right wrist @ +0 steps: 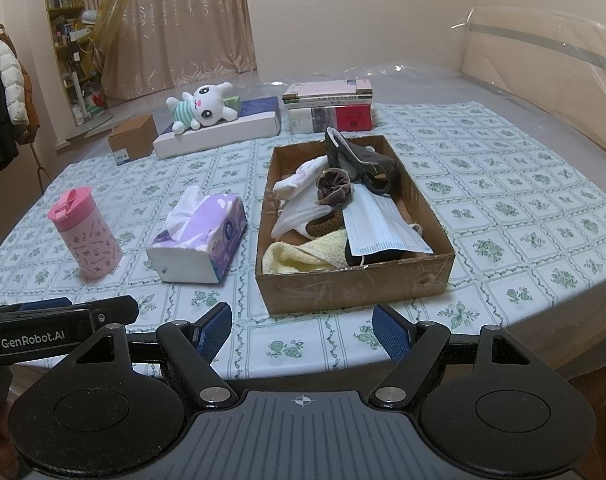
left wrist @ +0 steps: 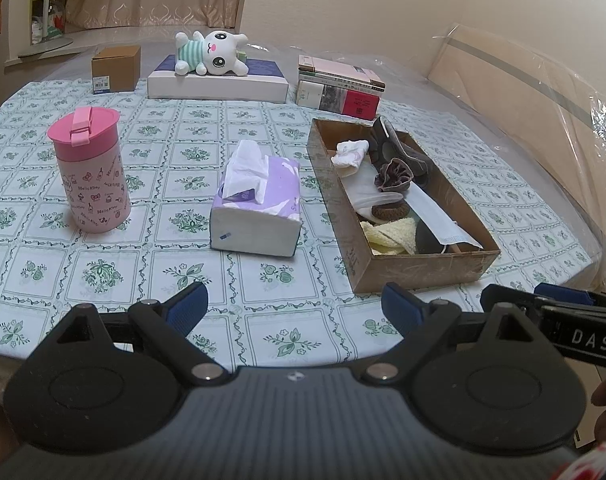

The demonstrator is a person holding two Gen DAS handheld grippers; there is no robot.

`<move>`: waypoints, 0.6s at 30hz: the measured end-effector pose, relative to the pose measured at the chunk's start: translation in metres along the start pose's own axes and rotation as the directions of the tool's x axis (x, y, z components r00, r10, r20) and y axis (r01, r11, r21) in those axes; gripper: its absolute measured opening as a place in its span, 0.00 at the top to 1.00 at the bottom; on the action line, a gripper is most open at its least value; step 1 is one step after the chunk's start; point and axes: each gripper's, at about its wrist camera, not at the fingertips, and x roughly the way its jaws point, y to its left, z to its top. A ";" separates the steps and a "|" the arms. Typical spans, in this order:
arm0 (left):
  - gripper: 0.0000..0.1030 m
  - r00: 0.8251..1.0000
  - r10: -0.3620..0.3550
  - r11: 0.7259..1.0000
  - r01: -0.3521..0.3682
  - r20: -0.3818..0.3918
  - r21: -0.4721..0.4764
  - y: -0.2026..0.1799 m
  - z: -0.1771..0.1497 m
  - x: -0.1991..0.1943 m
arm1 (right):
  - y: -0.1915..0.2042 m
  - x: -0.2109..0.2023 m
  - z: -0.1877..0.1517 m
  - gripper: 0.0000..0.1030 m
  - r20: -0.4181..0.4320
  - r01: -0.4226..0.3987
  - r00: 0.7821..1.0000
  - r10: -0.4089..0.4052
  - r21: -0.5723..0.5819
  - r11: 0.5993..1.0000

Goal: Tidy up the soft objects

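A shallow cardboard box (left wrist: 423,270) (right wrist: 355,284) on the floral tablecloth holds several soft things: a yellow towel (right wrist: 303,256), a blue face mask (right wrist: 377,224), white cloth (right wrist: 299,196), a brown scrunchie (right wrist: 335,186) and a dark slipper (right wrist: 363,156). A white plush bunny (left wrist: 211,52) (right wrist: 201,110) lies on a flat white box at the back. My left gripper (left wrist: 295,308) hangs open and empty over the near table edge, left of the cardboard box. My right gripper (right wrist: 303,332) is also open and empty, just in front of that box.
A purple tissue pack (left wrist: 259,204) (right wrist: 203,240) lies left of the box, and a pink tumbler (left wrist: 89,168) (right wrist: 85,232) stands further left. A small brown carton (left wrist: 117,67) and stacked books (left wrist: 339,88) (right wrist: 329,106) line the back. Plastic-wrapped furniture (left wrist: 543,92) is at the right.
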 end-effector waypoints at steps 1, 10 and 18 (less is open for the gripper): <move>0.10 1.000 0.000 1.000 0.000 0.000 0.001 0.000 0.000 0.000 | 0.000 0.000 0.000 0.25 0.000 0.001 1.000 -0.001 0.001 1.000; 0.10 1.000 -0.002 1.000 0.002 -0.001 0.000 -0.002 -0.001 0.000 | -0.001 -0.001 0.001 0.25 0.002 0.003 1.000 -0.003 0.004 1.000; 0.10 1.000 0.002 1.000 -0.002 -0.001 -0.003 0.000 -0.001 0.000 | -0.001 -0.002 0.001 0.25 -0.001 0.003 1.000 -0.003 0.004 1.000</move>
